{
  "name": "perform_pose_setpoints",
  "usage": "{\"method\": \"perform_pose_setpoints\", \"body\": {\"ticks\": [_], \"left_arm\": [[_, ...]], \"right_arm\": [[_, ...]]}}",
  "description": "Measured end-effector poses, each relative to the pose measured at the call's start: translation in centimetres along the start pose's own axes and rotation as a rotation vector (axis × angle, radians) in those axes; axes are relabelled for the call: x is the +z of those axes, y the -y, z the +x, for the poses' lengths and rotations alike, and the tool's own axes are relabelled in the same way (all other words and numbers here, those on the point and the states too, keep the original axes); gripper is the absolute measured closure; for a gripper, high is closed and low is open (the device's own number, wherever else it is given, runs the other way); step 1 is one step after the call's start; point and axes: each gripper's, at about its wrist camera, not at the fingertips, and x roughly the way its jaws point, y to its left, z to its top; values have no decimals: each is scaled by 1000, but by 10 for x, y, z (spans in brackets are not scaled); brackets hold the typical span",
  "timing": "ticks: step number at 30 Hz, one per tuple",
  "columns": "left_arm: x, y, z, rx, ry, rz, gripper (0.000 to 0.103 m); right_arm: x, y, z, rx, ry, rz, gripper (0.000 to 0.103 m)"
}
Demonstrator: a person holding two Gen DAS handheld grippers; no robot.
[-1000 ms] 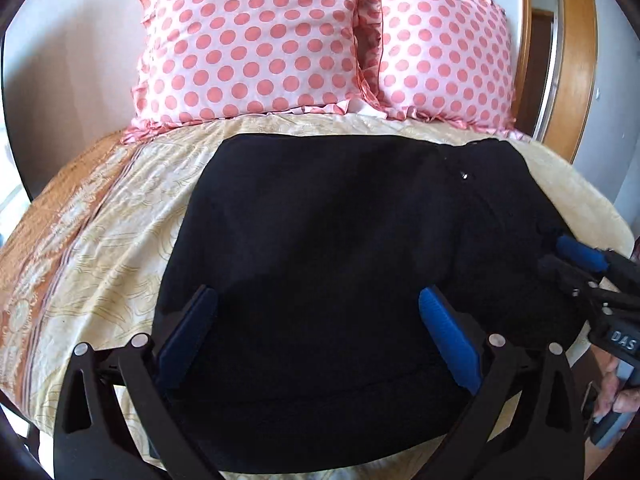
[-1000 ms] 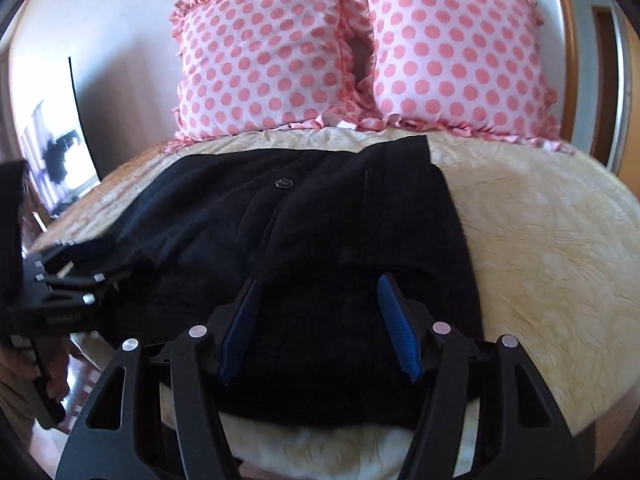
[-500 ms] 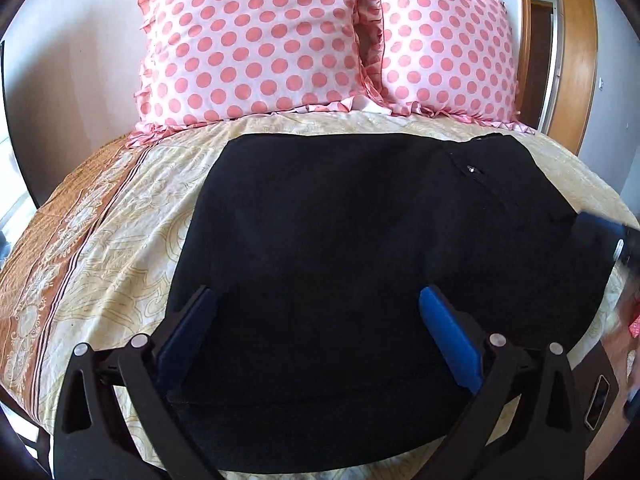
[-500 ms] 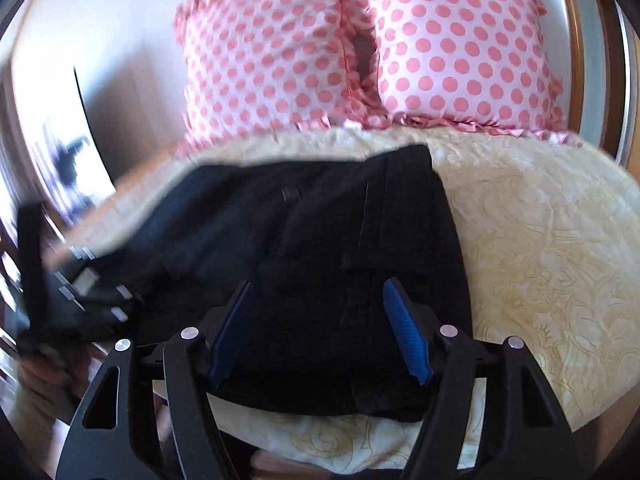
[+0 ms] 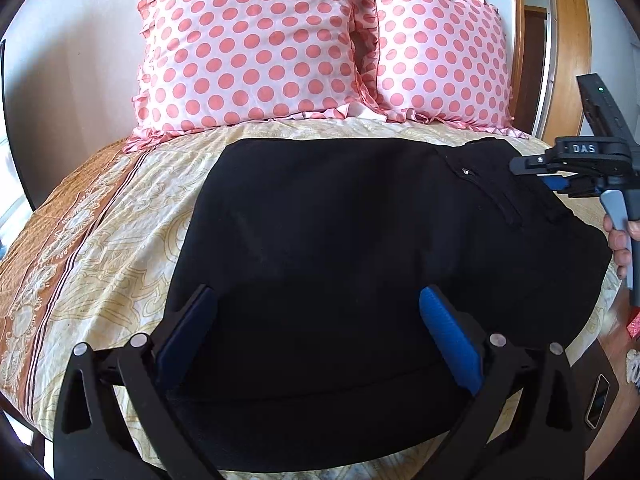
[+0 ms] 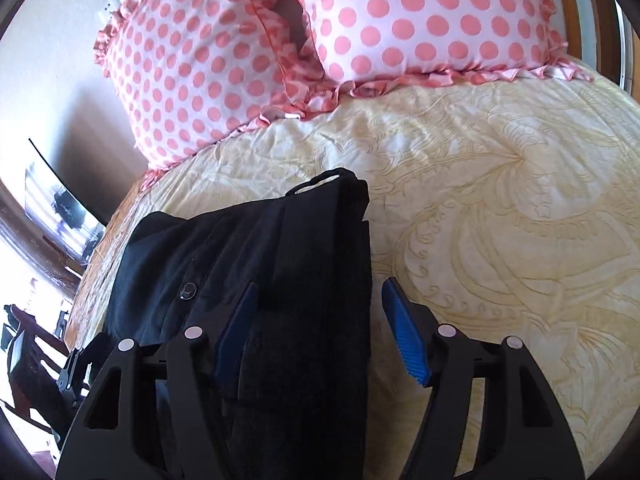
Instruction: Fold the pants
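Note:
Black pants point(image 5: 360, 248) lie folded on the bed, waistband with a button point(image 5: 465, 171) at the far right. My left gripper point(image 5: 320, 320) is open and empty above the pants' near edge. My right gripper point(image 6: 320, 316) is open and empty over the waistband end of the pants point(image 6: 280, 280), whose right edge lies between the blue pads point(image 6: 404, 328). It also shows in the left wrist view point(image 5: 560, 180) at the pants' far right corner, held by a hand.
Two pink polka-dot pillows point(image 5: 248, 48) point(image 6: 420, 12) lean at the head of the bed. The cream patterned bedspread point(image 6: 500, 200) extends right of the pants. A wooden door frame point(image 5: 568, 40) stands at the right.
My right gripper moved from the pants' near edge forward to the waistband at the far right corner. My left gripper barely moved. The pants lie the same.

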Motion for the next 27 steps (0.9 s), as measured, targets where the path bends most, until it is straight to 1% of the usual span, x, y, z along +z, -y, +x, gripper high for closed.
{"method": "perform_pose_setpoints", "body": {"ticks": [2,5,6,7,8,10,13,15,17,18,20,22,23,25,27], "left_arm": [[0,0,0,0,1,0,2],[0,1,0,1,5,-1,2],[0,1,1,2,5,-2,2],[0,2,1,2,6,-3,2],[0,2,1,2,6,-3,2],[0,2,1,3,7,-2,2],[-2,3,1,4,8,-1,2],[-1,4,2,3,10,-4,2],[2,1,1,-17,-5,-19,2],[8,-4,-1,-54,-19,-39,2],[24,-22,-6,-119,-12,-101,2],[41,-42,-7,-142,2,-156,2],[53,-57,-4,-165,-3,-196,2],[68,-76,10,-210,-42,-244,2],[81,-93,34,-228,-114,-276,4]], "right_arm": [[1,0,5,13,-21,3,37],[2,1,13,26,-52,1,42],[2,1,15,37,-52,-4,48],[2,0,16,49,-50,-12,56],[1,-3,14,45,-40,-30,58],[0,-10,9,36,-14,-76,71],[-7,-30,-1,-13,44,-202,79],[-11,-39,-4,-33,73,-266,81],[-12,-40,-4,-43,74,-280,82],[-11,-37,-3,-40,63,-266,82],[-9,-31,1,-29,46,-237,82],[-7,-28,4,-21,33,-220,82],[-7,-27,5,-18,28,-216,82],[-5,-25,7,-9,15,-202,81],[-4,-23,8,-2,5,-191,80]]}}
